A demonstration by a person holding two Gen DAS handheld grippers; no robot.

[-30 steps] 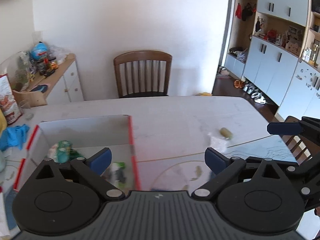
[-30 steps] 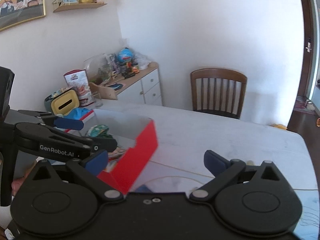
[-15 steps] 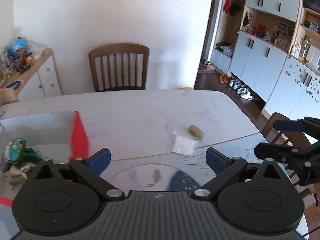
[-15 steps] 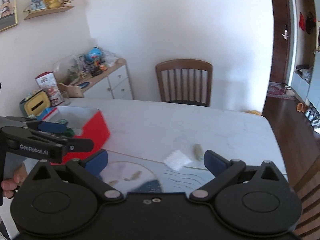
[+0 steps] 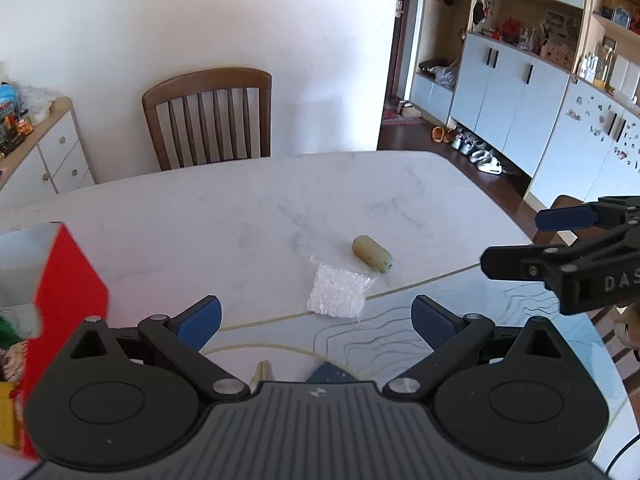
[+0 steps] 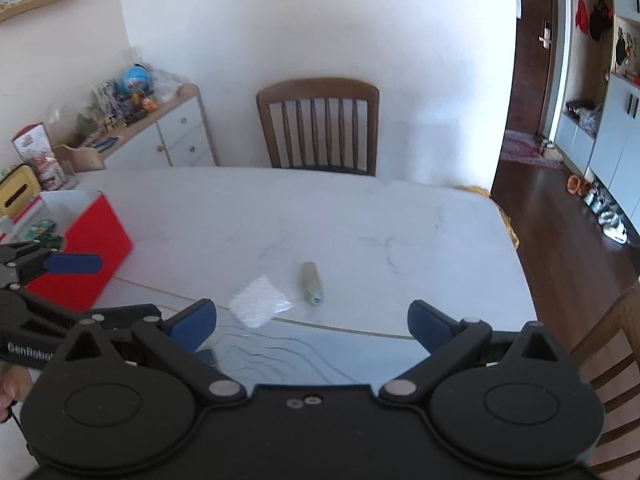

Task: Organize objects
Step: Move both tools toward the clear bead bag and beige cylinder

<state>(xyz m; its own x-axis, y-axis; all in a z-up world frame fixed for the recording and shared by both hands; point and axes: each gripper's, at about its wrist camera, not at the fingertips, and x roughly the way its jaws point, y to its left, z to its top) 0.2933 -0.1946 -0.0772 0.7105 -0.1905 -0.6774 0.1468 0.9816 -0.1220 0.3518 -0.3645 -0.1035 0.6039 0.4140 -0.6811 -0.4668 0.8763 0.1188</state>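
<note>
A small clear bubble-wrap packet (image 5: 339,294) (image 6: 260,306) lies on the white marble table (image 5: 280,208), with an olive-tan cylinder (image 5: 372,253) (image 6: 311,282) just beyond it to the right. A red-sided open box (image 5: 66,276) (image 6: 90,248) holding several items stands at the left. My left gripper (image 5: 316,322) hovers open just short of the packet, nothing between its fingers. My right gripper (image 6: 312,322) is open too, a little nearer than both objects. In the left wrist view the right gripper shows at the right edge; in the right wrist view the left gripper shows at the left edge.
A wooden chair (image 5: 208,116) (image 6: 318,128) stands at the table's far side. A white sideboard (image 6: 160,136) with clutter sits at the back left. Another chair (image 6: 612,364) is at the right edge. A printed mat (image 6: 320,356) covers the near table.
Both grippers have swung right, away from the red box. The packet and cylinder now sit ahead of both. Both stay open and empty.
</note>
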